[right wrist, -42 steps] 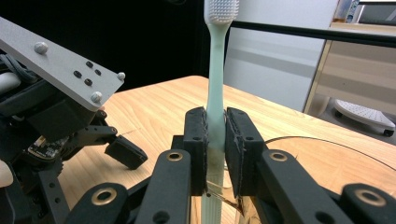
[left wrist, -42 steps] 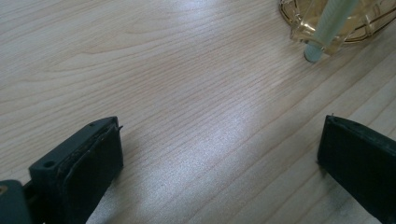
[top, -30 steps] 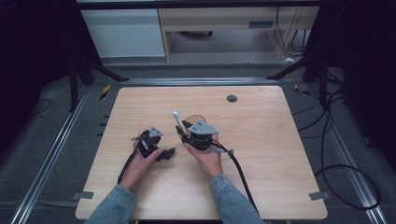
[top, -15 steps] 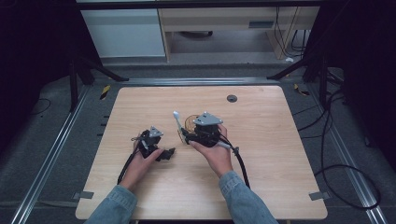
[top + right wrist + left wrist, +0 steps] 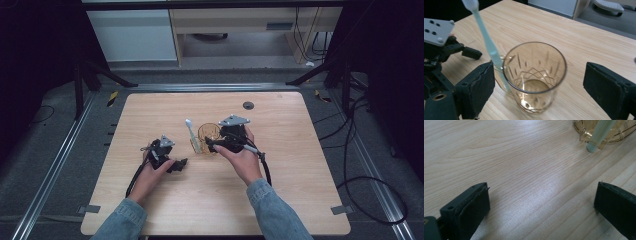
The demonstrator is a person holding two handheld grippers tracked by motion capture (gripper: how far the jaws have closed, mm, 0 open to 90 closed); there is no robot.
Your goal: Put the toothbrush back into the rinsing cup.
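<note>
on the left half of the wooden table, toward the near edge, the left gripper lies low on the wood in the person's left hand. its jaws stand wide apart with bare tabletop between them, pointing right toward the glass. a black cable trails from it back along the forearm toward the near edge.

just right of that, near the middle of the table, a pale green toothbrush leans against the left outer side of an amber glass mug, through the mug's handle, its white bristle head up and tipped far-left, its lower end on the wood. the mug stands upright and looks empty.

right of the mug, the right gripper is held in the right hand, its grey three-cornered plate on top. its jaws have just been opening and now stand well apart, one on each side of the mug, not pressing on it.

far right of all this, a small dark round fitting is set in the table near its far edge.
</note>
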